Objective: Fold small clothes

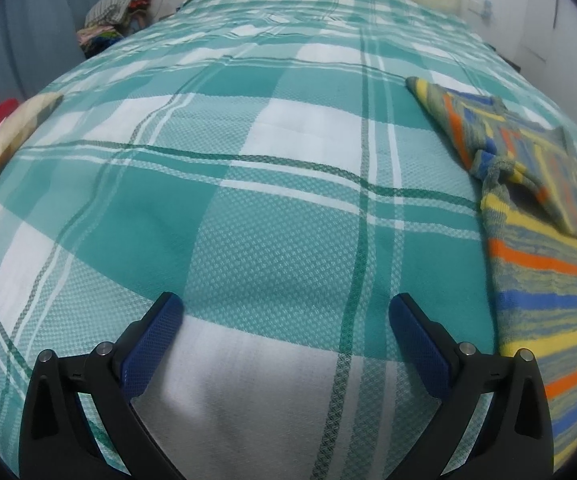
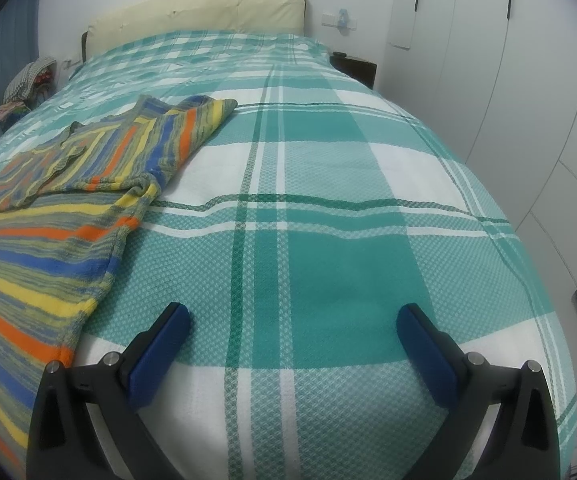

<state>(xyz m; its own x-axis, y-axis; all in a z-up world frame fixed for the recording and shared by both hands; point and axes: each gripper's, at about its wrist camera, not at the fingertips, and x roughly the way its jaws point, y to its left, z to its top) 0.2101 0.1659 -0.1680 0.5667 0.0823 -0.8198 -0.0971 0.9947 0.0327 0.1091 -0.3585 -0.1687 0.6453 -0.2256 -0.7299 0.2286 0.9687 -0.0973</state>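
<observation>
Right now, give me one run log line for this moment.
stage: pre-grasp | left gripper: open, empty | right gripper: open, empty | striped sweater: partly folded on bedspread, between grippers, untouched

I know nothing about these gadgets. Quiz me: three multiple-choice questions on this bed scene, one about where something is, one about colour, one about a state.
1. Where does the sweater lie relative to the two grippers?
A. Between them
B. Left of both
C. Right of both

2. Which colour is the bedspread check?
A. Red and black
B. Teal and white
C. Purple and grey

3. How are the left gripper and right gripper?
A. Both open, empty
B. Both shut on cloth
C. One open, one shut

Answers:
1 A: it shows at the right edge of the left wrist view and the left edge of the right wrist view.
2 B: teal and white squares cover the bed.
3 A: each pair of blue fingers stands wide apart over bare bedspread.
</observation>
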